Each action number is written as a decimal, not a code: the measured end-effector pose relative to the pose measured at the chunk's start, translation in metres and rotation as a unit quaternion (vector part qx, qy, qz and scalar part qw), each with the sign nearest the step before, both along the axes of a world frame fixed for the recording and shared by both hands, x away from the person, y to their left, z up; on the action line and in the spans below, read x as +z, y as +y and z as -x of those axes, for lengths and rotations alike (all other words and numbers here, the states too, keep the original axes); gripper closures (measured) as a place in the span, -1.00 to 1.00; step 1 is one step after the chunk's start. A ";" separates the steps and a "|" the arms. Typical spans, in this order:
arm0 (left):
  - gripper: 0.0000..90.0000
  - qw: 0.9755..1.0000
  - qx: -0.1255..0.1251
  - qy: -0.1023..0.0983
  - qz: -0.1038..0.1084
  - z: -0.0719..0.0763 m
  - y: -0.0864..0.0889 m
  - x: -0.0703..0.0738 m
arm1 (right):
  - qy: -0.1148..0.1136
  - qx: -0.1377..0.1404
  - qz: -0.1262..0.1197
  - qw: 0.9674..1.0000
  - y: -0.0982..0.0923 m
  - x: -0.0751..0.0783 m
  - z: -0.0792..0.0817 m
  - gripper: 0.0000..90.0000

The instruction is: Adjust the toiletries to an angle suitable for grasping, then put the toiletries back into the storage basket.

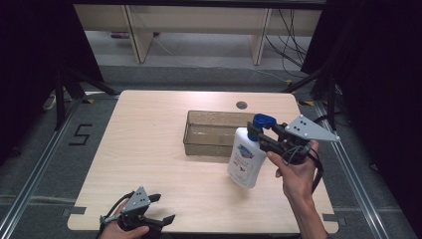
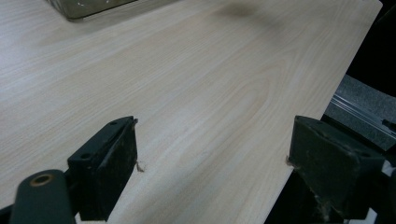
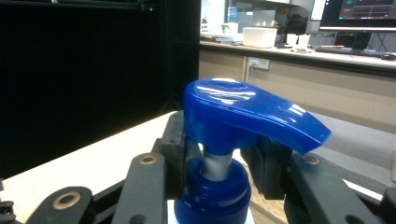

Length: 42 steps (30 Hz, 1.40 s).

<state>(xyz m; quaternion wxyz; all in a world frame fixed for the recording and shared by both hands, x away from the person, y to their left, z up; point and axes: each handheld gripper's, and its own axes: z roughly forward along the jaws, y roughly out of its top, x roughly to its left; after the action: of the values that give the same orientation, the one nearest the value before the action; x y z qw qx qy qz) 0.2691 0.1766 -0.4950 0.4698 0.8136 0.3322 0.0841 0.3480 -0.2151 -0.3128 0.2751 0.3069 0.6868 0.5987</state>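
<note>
- right tool [image 1: 257,133] clamped on the neck of the pump bottle [image 1: 246,158], just under its blue pump head [image 1: 263,121]; right gripper view shows both pads pressed against the neck below the blue pump head [image 3: 243,116]
- pump bottle white with a printed label, hanging tilted from the right tool, its base out toward the person's side, above the right half of the surface [image 1: 149,149]; whether the base touches the wood I cannot tell
- bottle sits just in front of the near right corner of the clear bin [image 1: 214,132]
- left tool [image 1: 161,209] spread wide, nothing between the jaws; it sits low at the near left edge of the surface, held by the left hand [image 1: 119,230]
- left gripper view: the two black pads [image 2: 116,163] stand well apart over bare wood, touching no object
- clear bin is a transparent rectangular tub, mid-surface; nothing seen inside it
- a corner of the bin [image 2: 88,7] shows at the top of the left gripper view
</note>
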 end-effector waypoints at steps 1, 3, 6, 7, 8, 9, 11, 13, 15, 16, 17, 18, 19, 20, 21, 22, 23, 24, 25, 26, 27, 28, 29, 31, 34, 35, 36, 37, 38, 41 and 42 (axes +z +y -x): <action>-0.67 1.000 0.000 0.001 0.000 0.000 0.000 0.000 | -0.005 -0.003 0.003 1.000 0.000 0.001 -0.001 0.38; -0.67 1.000 0.000 0.002 -0.002 0.000 0.000 0.000 | 0.015 0.001 -0.005 1.000 0.000 0.001 -0.002 0.38; -0.67 1.000 0.002 0.002 -0.001 0.000 0.000 0.000 | 0.014 -0.006 -0.005 1.000 0.000 0.001 -0.005 0.38; -0.67 1.000 0.000 -0.001 -0.011 -0.001 0.001 0.001 | 0.008 -0.003 -0.002 1.000 -0.001 0.001 -0.007 0.38; -0.67 1.000 0.004 0.002 0.000 -0.001 0.000 0.000 | 0.015 -0.001 -0.011 1.000 -0.001 0.001 -0.009 0.38; -0.67 1.000 0.004 0.003 0.000 -0.001 0.000 0.000 | 0.015 -0.001 -0.011 1.000 -0.001 0.001 -0.009 0.38; -0.67 1.000 0.004 0.007 -0.002 -0.002 0.001 0.000 | 0.025 -0.001 -0.017 1.000 -0.002 0.001 -0.009 0.38; -0.67 1.000 0.009 0.002 0.001 -0.003 0.000 -0.001 | 0.025 -0.001 -0.021 0.999 -0.004 0.002 -0.011 0.38; -0.67 1.000 0.009 0.002 -0.003 -0.003 -0.001 -0.001 | 0.020 0.000 -0.019 1.000 -0.004 0.003 -0.014 0.38; -0.67 1.000 0.008 0.002 -0.006 -0.003 0.000 -0.001 | 0.015 -0.003 -0.013 1.000 -0.005 0.004 -0.015 0.38; -0.67 1.000 0.001 0.001 -0.017 -0.004 0.002 -0.001 | 0.021 -0.002 -0.016 1.000 -0.004 0.005 -0.016 0.38; -0.67 1.000 0.010 0.002 0.001 -0.003 0.000 -0.001 | 0.016 -0.006 -0.014 1.000 -0.004 0.005 -0.017 0.38; -0.67 1.000 0.010 0.004 0.004 -0.002 0.000 -0.001 | 0.022 -0.004 -0.018 1.000 -0.004 0.006 -0.017 0.38; -0.67 1.000 0.012 0.007 -0.001 -0.002 0.001 0.000 | 0.016 -0.006 -0.015 1.000 -0.005 0.008 -0.020 0.38; -0.67 1.000 0.012 0.007 -0.001 -0.002 0.001 0.000 | 0.016 -0.006 -0.015 1.000 -0.005 0.008 -0.020 0.38; -0.67 1.000 0.010 0.007 0.000 -0.002 0.001 0.000 | 0.022 -0.011 -0.016 1.000 -0.005 0.010 -0.022 0.38; -0.67 1.000 0.011 0.007 0.000 -0.002 0.001 0.000 | 0.023 -0.011 -0.018 1.000 -0.006 0.011 -0.023 0.38; -0.67 1.000 0.007 0.005 0.001 -0.002 0.000 0.000 | 0.024 -0.014 -0.019 0.999 -0.006 0.012 -0.023 0.38; -0.67 1.000 0.007 0.005 0.001 -0.002 0.000 0.000 | 0.024 -0.014 -0.019 0.999 -0.006 0.012 -0.023 0.38; -0.67 1.000 0.009 0.003 -0.002 -0.001 0.000 0.000 | 0.017 -0.014 -0.013 1.000 -0.008 0.015 -0.027 0.38; -0.67 1.000 0.008 0.003 -0.002 -0.001 0.000 0.000 | 0.017 -0.014 -0.013 1.000 -0.008 0.015 -0.027 0.38; -0.67 1.000 0.003 0.005 -0.004 -0.002 0.001 0.001 | 0.022 -0.015 -0.018 0.999 -0.008 0.018 -0.029 0.38; -0.67 1.000 0.005 0.004 0.000 -0.002 0.000 0.001 | 0.017 -0.016 -0.018 1.000 -0.008 0.020 -0.029 0.38; -0.67 1.000 0.005 0.001 -0.002 -0.001 0.000 0.001 | 0.019 -0.016 -0.016 1.000 -0.009 0.022 -0.030 0.38; -0.67 1.000 0.004 0.001 -0.001 -0.001 0.001 0.000 | 0.022 -0.021 -0.022 0.999 -0.009 0.027 -0.034 0.38; -0.67 1.000 0.003 0.001 -0.002 -0.001 0.001 0.000 | 0.012 -0.020 -0.017 1.000 -0.011 0.028 -0.036 0.38; -0.67 1.000 0.003 0.002 -0.001 0.000 0.001 0.000 | 0.019 -0.022 -0.020 0.999 -0.011 0.031 -0.036 0.38; -0.67 1.000 0.004 -0.001 0.003 0.000 0.000 -0.001 | 0.015 -0.022 -0.020 0.999 -0.012 0.032 -0.037 0.38; -0.67 1.000 0.003 0.001 0.000 0.000 0.001 0.000 | 0.016 -0.024 -0.019 0.999 -0.012 0.034 -0.038 0.38; -0.67 1.000 0.002 -0.003 0.000 0.000 0.000 0.000 | 0.022 -0.028 -0.021 0.999 -0.013 0.038 -0.041 0.38; -0.67 1.000 0.000 0.000 -0.002 0.000 0.000 0.001 | 0.018 -0.028 -0.021 0.999 -0.013 0.039 -0.043 0.38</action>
<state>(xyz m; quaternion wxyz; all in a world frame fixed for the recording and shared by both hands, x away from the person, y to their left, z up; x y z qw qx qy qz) 0.2694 0.1770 -0.4943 0.4682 0.8144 0.3321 0.0848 0.3908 -0.2280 -0.2739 0.2732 0.3427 0.6702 0.5989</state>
